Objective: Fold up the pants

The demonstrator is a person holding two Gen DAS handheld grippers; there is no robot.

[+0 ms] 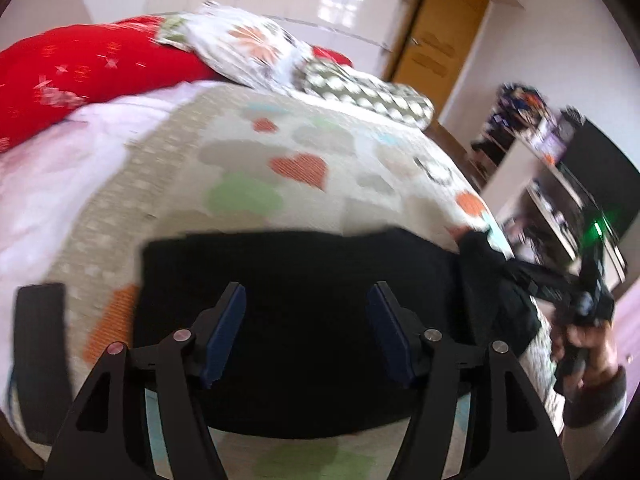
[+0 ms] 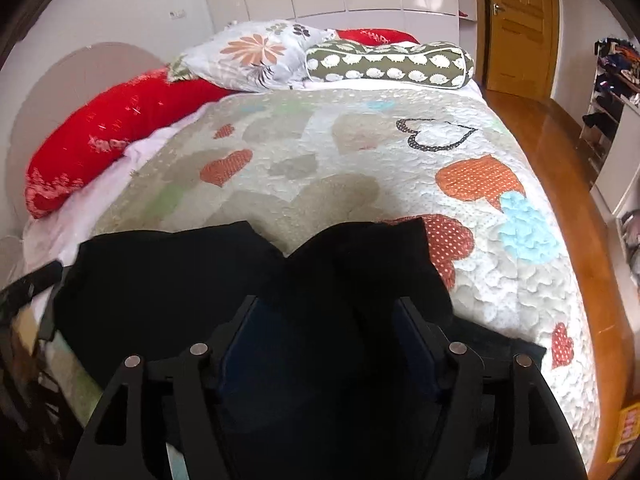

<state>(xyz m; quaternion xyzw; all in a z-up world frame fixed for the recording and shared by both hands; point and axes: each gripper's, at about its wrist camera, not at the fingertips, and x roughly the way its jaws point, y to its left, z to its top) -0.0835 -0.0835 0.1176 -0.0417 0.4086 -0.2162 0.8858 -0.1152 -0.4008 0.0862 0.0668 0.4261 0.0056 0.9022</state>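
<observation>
Heart-print quilt (image 2: 360,168); red pillow (image 2: 108,128); wooden door (image 2: 520,28).

The pants (image 2: 168,280) are plain black. The quilt (image 2: 360,152) on the bed is pale cream with hearts in orange with white dots, green, grey and light blue. A red pillow (image 2: 112,128) bears pale markings, another pillow (image 2: 256,56) is white with an orange flower, and the bolster (image 2: 392,62) is olive with white shapes. The door (image 2: 520,28) is honey-brown wood. The tool pads (image 1: 224,332) are dark blue.
</observation>
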